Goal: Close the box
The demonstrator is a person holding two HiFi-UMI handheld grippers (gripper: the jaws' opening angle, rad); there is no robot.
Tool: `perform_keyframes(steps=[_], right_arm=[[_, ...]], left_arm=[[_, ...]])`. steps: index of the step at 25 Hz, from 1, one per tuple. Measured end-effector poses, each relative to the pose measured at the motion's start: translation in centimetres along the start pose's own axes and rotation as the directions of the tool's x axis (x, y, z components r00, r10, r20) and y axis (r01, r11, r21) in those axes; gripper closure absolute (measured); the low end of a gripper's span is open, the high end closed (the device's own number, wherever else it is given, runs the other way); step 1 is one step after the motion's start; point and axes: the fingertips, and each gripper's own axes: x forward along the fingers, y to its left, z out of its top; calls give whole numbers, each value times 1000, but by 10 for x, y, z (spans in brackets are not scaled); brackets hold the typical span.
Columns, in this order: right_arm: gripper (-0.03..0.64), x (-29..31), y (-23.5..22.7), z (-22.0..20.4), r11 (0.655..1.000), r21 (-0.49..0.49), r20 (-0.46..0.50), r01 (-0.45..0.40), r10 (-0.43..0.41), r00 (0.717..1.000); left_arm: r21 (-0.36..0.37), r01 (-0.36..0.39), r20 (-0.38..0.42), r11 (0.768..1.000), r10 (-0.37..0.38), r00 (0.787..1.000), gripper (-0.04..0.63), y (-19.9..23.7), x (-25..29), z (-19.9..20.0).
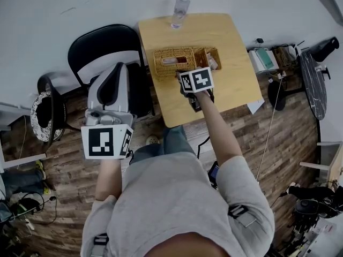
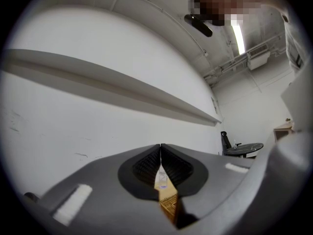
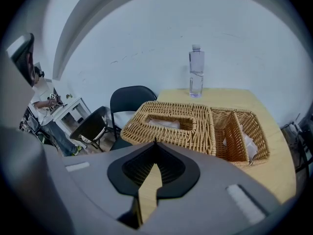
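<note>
A wicker box lies on the wooden table (image 1: 225, 31) with its slotted lid (image 1: 171, 61) (image 3: 171, 124) laid out flat to the left of the open basket part (image 1: 208, 58) (image 3: 240, 137). White paper shows through the lid's slot and inside the basket. My right gripper (image 1: 186, 73) (image 3: 155, 142) hovers just in front of the lid, pointing down at it, shut and empty. My left gripper (image 1: 118, 67) (image 2: 160, 147) is off the table to the left, held over a chair and aimed at the white wall; its jaws meet at the tips with nothing between them.
A clear water bottle (image 1: 180, 10) (image 3: 196, 72) stands at the table's far edge. A black chair (image 1: 104, 47) sits left of the table, and another chair (image 1: 45, 111) stands further left. A shelf and cables crowd the right side.
</note>
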Motion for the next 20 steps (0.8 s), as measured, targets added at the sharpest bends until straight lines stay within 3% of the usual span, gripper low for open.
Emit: perform_keyframes(steps=[11, 20], right_arm=[[600, -1, 1, 0, 1000, -6, 60, 12, -11, 998], [601, -41, 7, 26, 999, -14, 284, 47, -41, 958]], left_arm=[[-2, 14, 12, 1000, -14, 1000, 535, -1, 0, 2], [9, 13, 30, 1000, -14, 999, 535, -7, 8, 10]])
